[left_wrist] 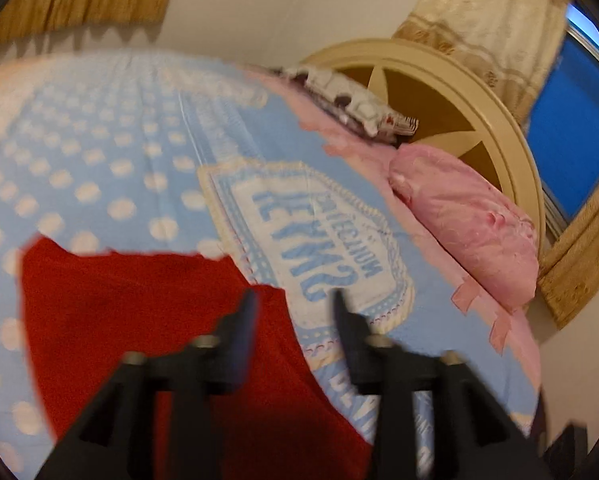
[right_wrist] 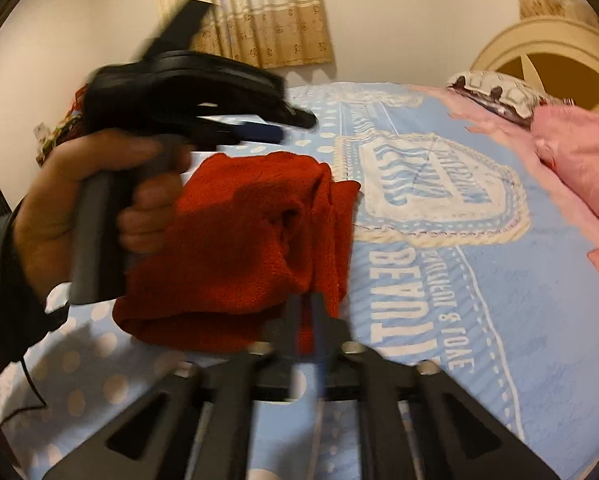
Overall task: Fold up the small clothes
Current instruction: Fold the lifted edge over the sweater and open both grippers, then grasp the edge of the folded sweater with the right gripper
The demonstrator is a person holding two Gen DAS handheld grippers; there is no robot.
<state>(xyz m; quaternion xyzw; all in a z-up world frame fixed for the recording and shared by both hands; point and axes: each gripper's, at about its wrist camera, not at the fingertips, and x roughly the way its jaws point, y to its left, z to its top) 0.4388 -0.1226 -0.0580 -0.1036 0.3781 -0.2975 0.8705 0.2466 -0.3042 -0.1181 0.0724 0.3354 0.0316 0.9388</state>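
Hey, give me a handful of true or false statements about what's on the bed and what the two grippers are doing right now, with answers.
1. The red garment lies on a light blue bedspread with white dots. True.
2. The left gripper has its jaws clamped on the garment. False: its jaws stand apart, above the cloth, holding nothing.
3. The right gripper has its jaws closed on an edge of the red garment. True.
4. A green pillow lies at the head of the bed. False: the pillow there is pink.
5. The garment is spread out flat in a single layer. False: it is bunched and partly doubled over.
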